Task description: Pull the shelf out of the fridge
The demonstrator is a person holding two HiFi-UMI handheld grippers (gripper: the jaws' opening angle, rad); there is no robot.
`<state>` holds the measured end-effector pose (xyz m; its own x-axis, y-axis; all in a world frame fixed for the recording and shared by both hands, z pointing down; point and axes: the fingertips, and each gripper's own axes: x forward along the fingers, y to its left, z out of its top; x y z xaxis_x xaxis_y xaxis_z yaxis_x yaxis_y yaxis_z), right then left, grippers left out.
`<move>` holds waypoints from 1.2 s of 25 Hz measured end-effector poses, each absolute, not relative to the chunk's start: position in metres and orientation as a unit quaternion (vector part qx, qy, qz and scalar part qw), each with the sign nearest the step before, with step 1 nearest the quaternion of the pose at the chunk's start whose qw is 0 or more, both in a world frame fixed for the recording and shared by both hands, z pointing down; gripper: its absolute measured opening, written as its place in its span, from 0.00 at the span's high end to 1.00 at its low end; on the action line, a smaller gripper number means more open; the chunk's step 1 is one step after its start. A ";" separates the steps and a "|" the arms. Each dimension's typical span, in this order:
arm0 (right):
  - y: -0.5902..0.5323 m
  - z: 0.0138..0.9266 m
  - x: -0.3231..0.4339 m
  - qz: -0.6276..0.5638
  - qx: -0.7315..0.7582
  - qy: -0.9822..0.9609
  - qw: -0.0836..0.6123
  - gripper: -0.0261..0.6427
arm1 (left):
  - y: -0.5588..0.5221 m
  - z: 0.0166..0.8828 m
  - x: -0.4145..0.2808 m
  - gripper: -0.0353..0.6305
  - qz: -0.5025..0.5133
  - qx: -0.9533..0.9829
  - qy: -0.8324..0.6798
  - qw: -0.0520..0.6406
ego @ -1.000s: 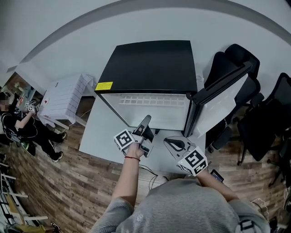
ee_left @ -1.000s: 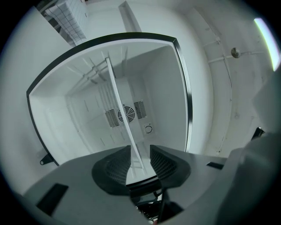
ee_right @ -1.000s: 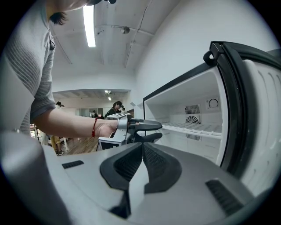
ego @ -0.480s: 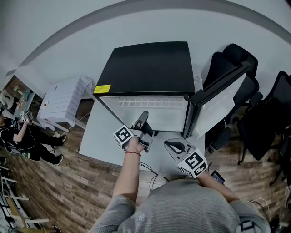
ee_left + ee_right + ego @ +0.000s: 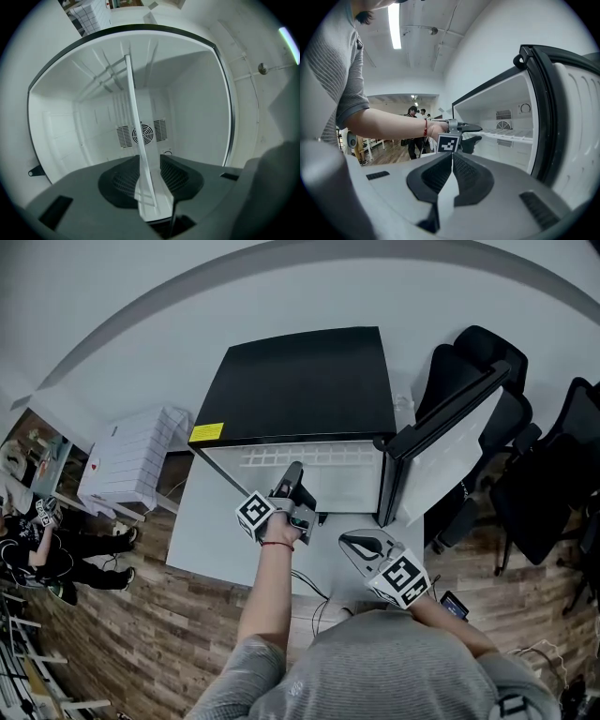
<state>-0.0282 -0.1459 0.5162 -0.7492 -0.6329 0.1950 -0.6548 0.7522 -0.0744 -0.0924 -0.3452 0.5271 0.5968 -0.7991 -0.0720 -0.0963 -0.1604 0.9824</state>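
At the mouth of the fridge [image 5: 300, 381], the left gripper [image 5: 292, 474] is closed down to a narrow gap, and the thin front edge of the white shelf [image 5: 133, 117] is clamped between its jaws. In the left gripper view the shelf is seen edge-on, running from the jaws back toward the round fan grille [image 5: 141, 134] on the rear wall. The shelf [image 5: 309, 457] is seated inside the fridge, just under its black top, with the door [image 5: 450, 442] swung wide at the right. The right gripper [image 5: 361, 542] is held low over the grey table [image 5: 211, 521], well apart from the shelf. Its jaws are pressed together with nothing between them. Compared with a second ago, the left gripper is found closer in to the shelf, while the right gripper is kept in much the same place.
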 end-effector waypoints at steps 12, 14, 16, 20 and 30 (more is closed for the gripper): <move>-0.150 0.520 -0.022 0.075 0.353 -0.929 0.082 0.94 | -0.374 0.534 -0.094 0.76 -0.332 0.672 -0.340 0.567; -0.151 0.521 -0.021 0.075 0.353 -0.929 0.081 0.94 | -0.377 0.535 -0.092 0.76 -0.332 0.670 -0.342 0.570; -0.153 0.521 -0.021 0.075 0.354 -0.929 0.080 0.94 | -0.379 0.535 -0.090 0.76 -0.333 0.667 -0.343 0.572; -0.154 0.521 -0.021 0.080 0.354 -0.928 0.084 0.94 | -0.386 0.538 -0.089 0.76 -0.337 0.658 -0.349 0.576; -0.158 0.524 -0.018 0.080 0.356 -0.927 0.081 0.94 | -0.404 0.540 -0.089 0.76 -0.346 0.648 -0.359 0.576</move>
